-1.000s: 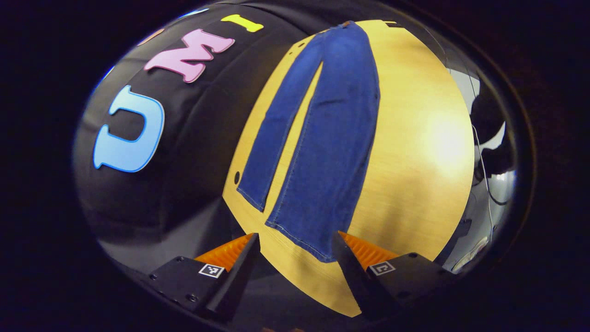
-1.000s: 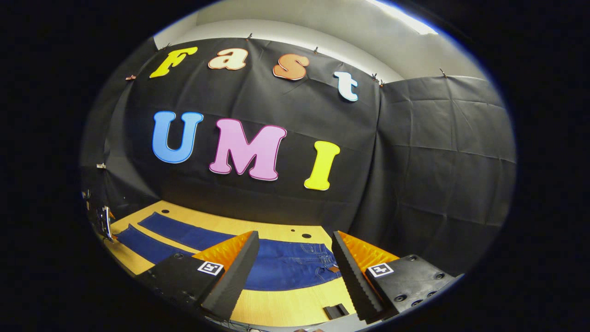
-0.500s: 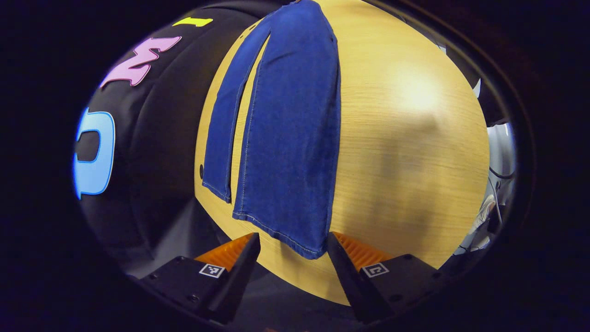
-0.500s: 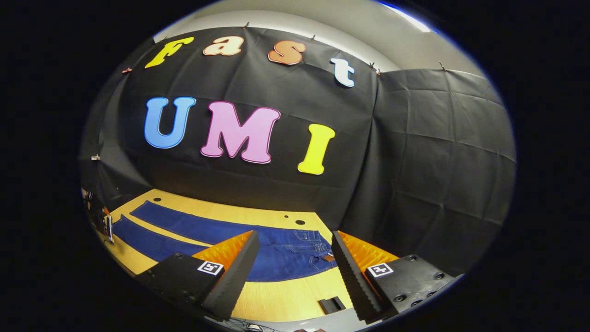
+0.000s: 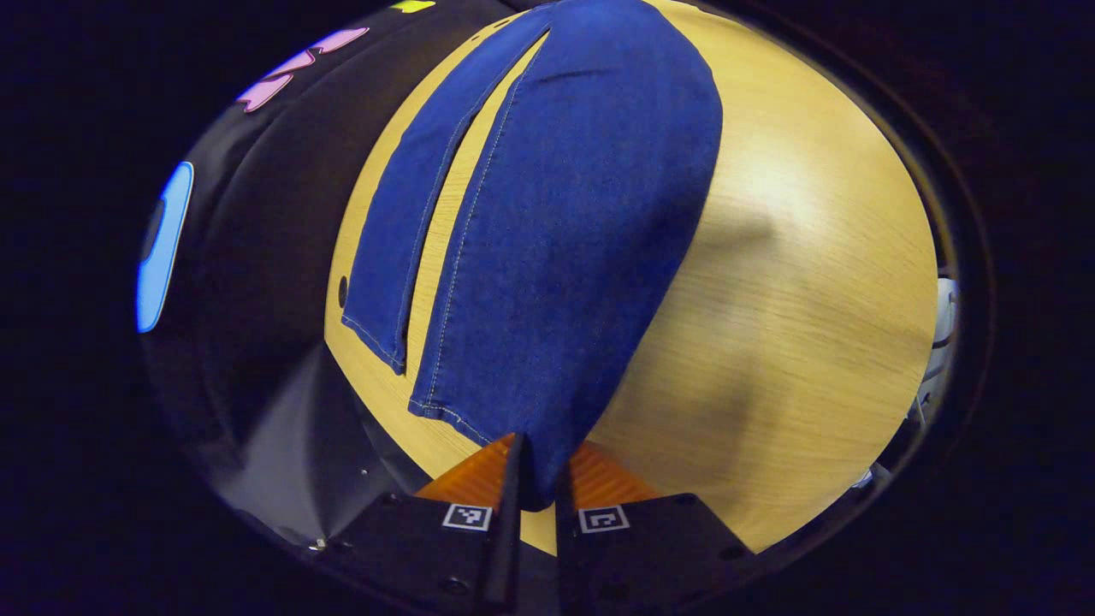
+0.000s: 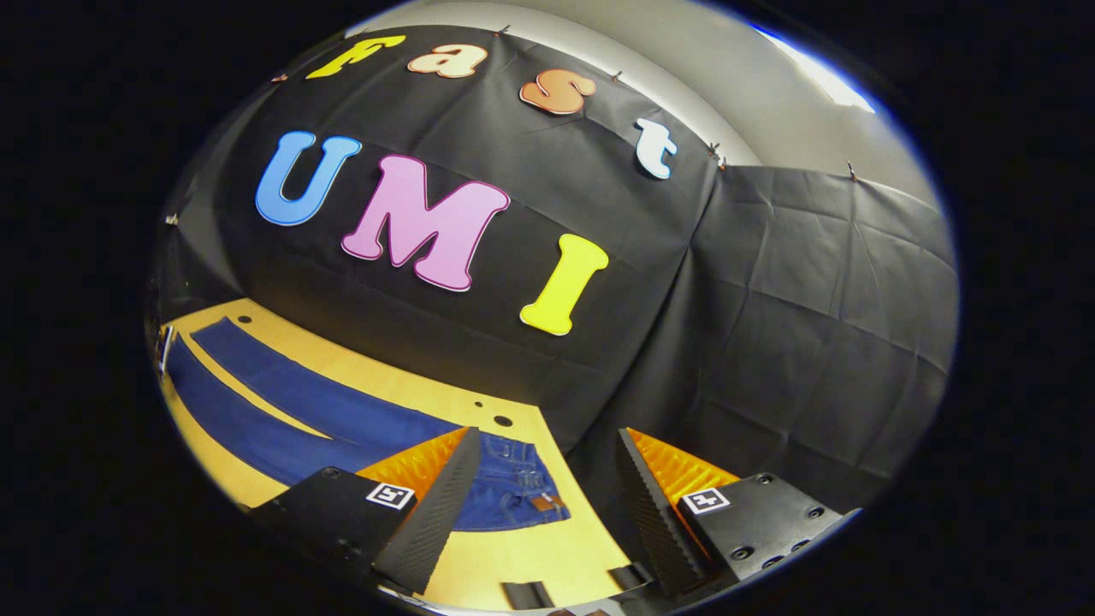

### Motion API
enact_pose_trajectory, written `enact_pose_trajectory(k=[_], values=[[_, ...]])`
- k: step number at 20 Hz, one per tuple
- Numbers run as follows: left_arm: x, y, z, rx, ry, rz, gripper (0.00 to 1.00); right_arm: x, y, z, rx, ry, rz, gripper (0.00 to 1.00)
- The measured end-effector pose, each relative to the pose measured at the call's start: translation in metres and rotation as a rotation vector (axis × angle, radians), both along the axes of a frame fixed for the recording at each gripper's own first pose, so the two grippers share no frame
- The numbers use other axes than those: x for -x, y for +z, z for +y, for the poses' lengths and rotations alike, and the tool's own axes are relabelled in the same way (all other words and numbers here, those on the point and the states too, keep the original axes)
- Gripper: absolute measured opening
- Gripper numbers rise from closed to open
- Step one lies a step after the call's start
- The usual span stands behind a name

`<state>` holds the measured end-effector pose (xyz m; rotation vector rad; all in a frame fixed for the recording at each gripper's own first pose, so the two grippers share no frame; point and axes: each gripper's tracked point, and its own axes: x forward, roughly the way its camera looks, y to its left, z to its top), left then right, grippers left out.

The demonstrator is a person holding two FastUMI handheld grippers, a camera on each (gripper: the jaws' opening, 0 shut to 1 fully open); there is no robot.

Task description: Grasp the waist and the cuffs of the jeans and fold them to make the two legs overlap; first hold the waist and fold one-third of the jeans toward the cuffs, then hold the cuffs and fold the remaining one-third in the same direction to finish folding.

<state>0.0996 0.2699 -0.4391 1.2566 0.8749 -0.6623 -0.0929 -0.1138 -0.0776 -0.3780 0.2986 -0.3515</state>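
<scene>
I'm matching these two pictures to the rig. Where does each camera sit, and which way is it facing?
Left gripper view: rides the left gripper at the cuff end, looking along the jeans; its fingers pinch a cuff.
Right gripper view: rides the right gripper above the waist, facing the booth wall; fingers apart.
Shared: the jeans and wooden table.

At the bottom of the left gripper view, the left gripper has dark blocky finger bases, each bearing a small square black-and-white marker. The right gripper, at the bottom of the right gripper view, carries matching markers, ridged finger faces and round screw heads
</scene>
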Motion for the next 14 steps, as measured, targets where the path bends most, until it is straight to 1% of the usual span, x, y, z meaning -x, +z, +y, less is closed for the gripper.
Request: enact_pose_trajectory(k=[1, 2, 4, 5, 7, 8, 10, 11, 13, 14], values=[[0.000, 0.000, 0.001, 0.007, 0.009, -0.003, 0.10, -0.008, -0.004, -0.011, 0.030, 0.007, 0.008, 0.97], [0.001, 0.001, 0.000, 0.015, 0.014, 0.000, 0.18, -0.016, -0.009, -0.022, 0.056, 0.019, 0.016, 0.97], [0.000, 0.001, -0.001, 0.024, 0.013, -0.007, 0.13, -0.032, -0.023, -0.047, 0.105, 0.033, 0.042, 0.97], [0.000, 0.001, -0.002, 0.029, 0.008, -0.010, 0.09, -0.040, -0.031, -0.060, 0.132, 0.037, 0.058, 0.97], [0.000, 0.001, -0.001, 0.037, 0.020, -0.003, 0.06, -0.055, -0.049, -0.084, 0.187, 0.056, 0.102, 0.97], [-0.001, 0.000, -0.001, 0.043, 0.027, 0.006, 0.06, -0.061, -0.061, -0.094, 0.222, 0.076, 0.130, 0.97], [0.000, 0.001, -0.001, 0.055, 0.046, 0.027, 0.06, -0.076, -0.082, -0.112, 0.332, 0.147, 0.197, 0.97], [-0.001, 0.001, -0.001, 0.056, 0.057, 0.039, 0.06, -0.084, -0.095, -0.121, 0.367, 0.179, 0.238, 0.97], [0.000, 0.002, -0.002, 0.056, 0.081, 0.059, 0.06, -0.093, -0.129, -0.132, 0.410, 0.285, 0.335, 0.97], [0.000, 0.002, -0.002, 0.051, 0.090, 0.063, 0.06, -0.094, -0.148, -0.135, 0.461, 0.355, 0.409, 0.97]])
